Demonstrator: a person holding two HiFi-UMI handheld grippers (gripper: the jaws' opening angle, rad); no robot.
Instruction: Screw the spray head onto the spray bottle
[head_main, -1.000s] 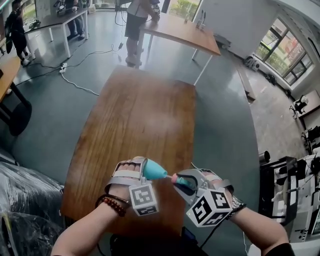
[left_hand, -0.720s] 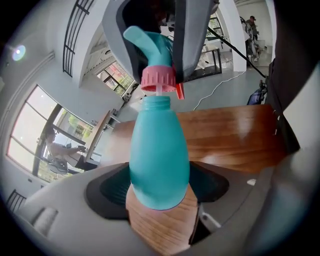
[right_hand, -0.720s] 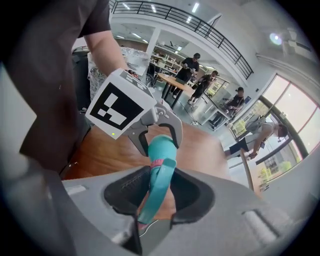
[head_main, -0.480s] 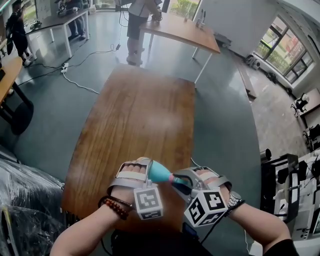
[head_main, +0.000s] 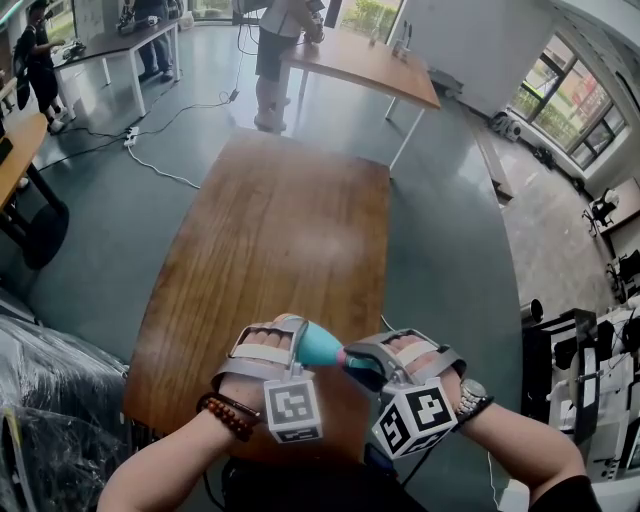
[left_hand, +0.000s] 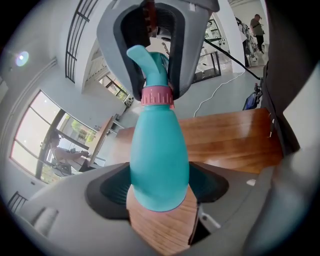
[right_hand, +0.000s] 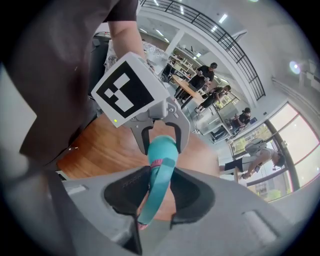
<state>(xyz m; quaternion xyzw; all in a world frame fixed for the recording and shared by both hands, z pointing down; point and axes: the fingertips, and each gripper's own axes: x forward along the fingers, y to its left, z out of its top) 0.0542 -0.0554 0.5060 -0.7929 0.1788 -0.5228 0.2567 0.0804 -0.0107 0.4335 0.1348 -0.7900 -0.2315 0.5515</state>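
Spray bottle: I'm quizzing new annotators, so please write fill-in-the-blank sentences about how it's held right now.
The left gripper is shut on the spray ____.
The right gripper is shut on the spray ____.
The collar between spray head and spray bottle is ____.
Missing words: bottle; head; pink.

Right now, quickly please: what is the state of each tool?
Left tool: closed, holding the spray bottle.
Right tool: closed, holding the spray head.
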